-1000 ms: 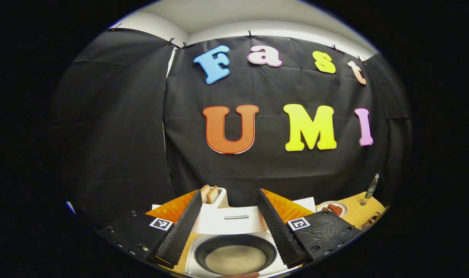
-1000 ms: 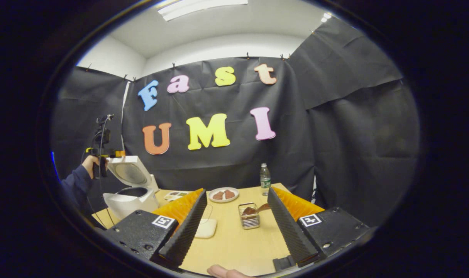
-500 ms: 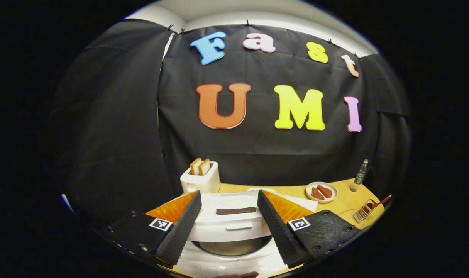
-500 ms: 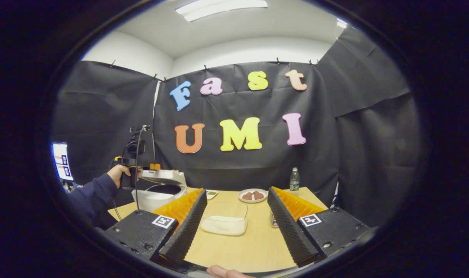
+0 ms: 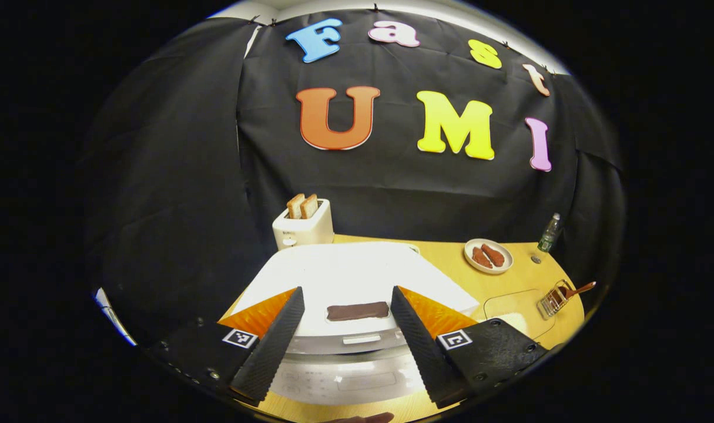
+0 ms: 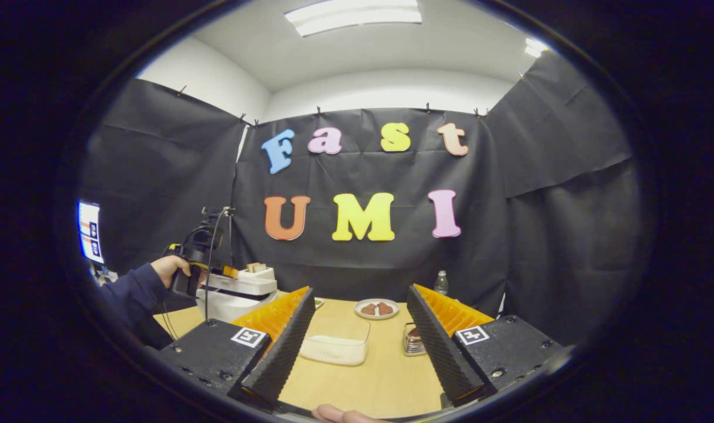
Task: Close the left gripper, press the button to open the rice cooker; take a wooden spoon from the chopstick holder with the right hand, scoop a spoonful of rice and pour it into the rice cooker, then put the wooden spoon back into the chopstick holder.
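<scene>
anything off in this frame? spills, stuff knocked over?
Nothing stands out. The rice cooker lid is down, the wooden spoon sits in the chopstick holder, the rice container is upright, and no grains show on the table. Both sets of jaws are open.

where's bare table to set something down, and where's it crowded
Bare wood lies at the near edge of the table, in front of the clear rice box and between the right gripper fingers. A smaller patch sits between that box and the plate. Crowded: the left side, with the rice cooker and toaster, and around the wire holder.
</scene>
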`<state>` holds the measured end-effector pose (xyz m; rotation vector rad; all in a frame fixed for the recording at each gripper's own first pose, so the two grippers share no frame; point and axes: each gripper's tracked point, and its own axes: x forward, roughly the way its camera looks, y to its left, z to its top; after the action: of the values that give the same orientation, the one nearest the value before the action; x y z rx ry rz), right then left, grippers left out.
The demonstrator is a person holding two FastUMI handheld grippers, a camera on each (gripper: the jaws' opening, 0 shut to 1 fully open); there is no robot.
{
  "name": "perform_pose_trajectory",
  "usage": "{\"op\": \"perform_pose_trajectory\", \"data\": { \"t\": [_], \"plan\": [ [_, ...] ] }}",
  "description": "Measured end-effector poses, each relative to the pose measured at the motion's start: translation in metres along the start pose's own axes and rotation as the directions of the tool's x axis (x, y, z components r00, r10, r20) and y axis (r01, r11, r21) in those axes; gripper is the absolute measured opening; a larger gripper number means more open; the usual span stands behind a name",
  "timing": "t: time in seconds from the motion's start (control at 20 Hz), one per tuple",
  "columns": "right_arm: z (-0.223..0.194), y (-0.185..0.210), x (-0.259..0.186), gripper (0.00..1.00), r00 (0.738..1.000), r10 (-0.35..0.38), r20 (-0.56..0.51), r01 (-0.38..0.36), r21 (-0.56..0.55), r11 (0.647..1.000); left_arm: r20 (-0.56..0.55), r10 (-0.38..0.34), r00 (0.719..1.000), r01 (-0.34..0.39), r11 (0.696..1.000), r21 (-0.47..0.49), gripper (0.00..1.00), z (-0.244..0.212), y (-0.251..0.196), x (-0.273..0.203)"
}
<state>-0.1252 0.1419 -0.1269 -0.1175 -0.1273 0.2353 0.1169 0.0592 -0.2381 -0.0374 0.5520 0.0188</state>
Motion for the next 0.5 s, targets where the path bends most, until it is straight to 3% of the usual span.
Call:
{"op": "perform_pose_trajectory", "data": {
  "t": [0.2,0.5],
  "plan": [
    [-0.006,0.006,0.002,1.00,0.999,0.035,-0.007,-0.035,0.015,0.999,-0.082,0.018,0.996,-0.018,1.000,-0.001,0.96,-0.033,0.000,-0.003],
    [-0.011,0.004,0.007,1.00,1.000,0.013,-0.020,-0.013,0.007,1.000,-0.050,0.018,0.999,-0.017,1.000,0.015,0.96,-0.034,-0.004,-0.001]
  ]
}}
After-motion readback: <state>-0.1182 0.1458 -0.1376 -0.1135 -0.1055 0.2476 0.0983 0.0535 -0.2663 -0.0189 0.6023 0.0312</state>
